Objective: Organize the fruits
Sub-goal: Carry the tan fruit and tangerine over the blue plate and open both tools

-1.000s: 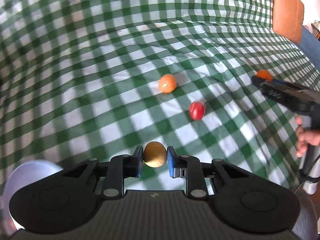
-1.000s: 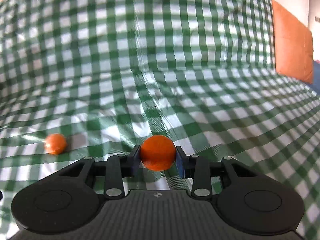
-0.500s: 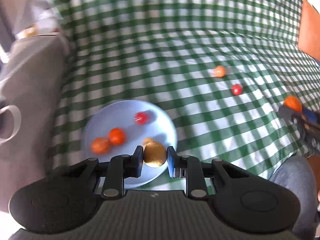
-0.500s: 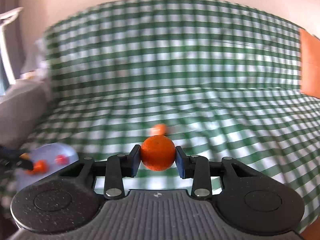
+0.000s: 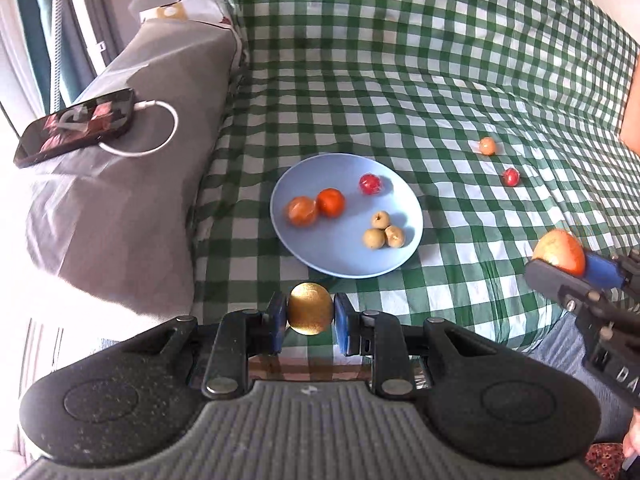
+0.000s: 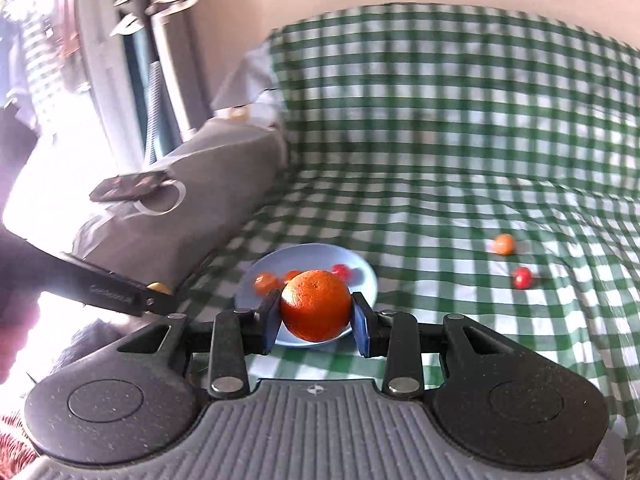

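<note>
**Both grippers loaded above the near edge of the checked cover; plate part-filled**

The left gripper [image 5: 310, 316] is clamped on a golden-brown round fruit [image 5: 310, 314], both blue pads pressing its sides. It hangs above the near edge of the green checked cover [image 5: 400, 60], just short of the blue plate [image 5: 344, 258].

The right gripper [image 6: 316, 322] is clamped on an orange [image 6: 315, 305]. In its own view the orange hides the near part of the plate and whatever lies there. In the left wrist view this gripper enters at the right edge, cut off by the frame, with only part of the orange showing.

The plate sits near the cover's left edge, beside a grey cushion [image 5: 132, 168]. It holds two orange-red fruits [image 5: 316, 207] touching each other, one red fruit [image 5: 370, 184] in what looks like clear wrap, and three small tan fruits [image 5: 384, 232] clustered together.

Well apart, toward the cover's right side, lie a small orange fruit [image 5: 487, 146] and a small red fruit [image 5: 511, 176], near one another but not touching. Their kind cannot be made out.

A phone [image 5: 76, 126] with a white cable [image 5: 160, 132] lies on the cushion. The right wrist view is blurred; detail on the left is washed out by glare.
</note>
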